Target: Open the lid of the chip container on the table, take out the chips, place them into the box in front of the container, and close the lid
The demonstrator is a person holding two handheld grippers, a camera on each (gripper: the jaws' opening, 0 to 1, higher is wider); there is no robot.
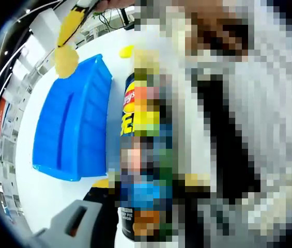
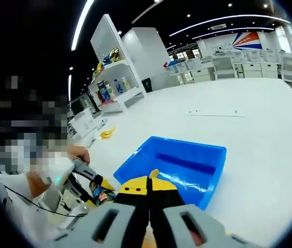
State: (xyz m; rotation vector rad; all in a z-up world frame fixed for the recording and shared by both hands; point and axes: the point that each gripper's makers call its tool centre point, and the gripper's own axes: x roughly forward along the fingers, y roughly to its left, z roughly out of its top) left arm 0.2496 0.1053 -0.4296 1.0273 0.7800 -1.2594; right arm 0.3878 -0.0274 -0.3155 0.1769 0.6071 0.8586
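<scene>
In the left gripper view, the chip container, a dark can with a yellow and red logo, stands between my left gripper's yellow pads, which are shut on it. Much of the can is hidden. The blue box lies just left of it on the white table. My right gripper comes in from the top with a pale yellow chip pinched above the box's far end. In the right gripper view, my right gripper is shut, a chip edge pokes out, and the blue box lies just beyond.
A small yellow piece lies on the table past the can, also seen as the yellow piece. A person's hand holds the left gripper at the can. White shelves and desks stand far behind.
</scene>
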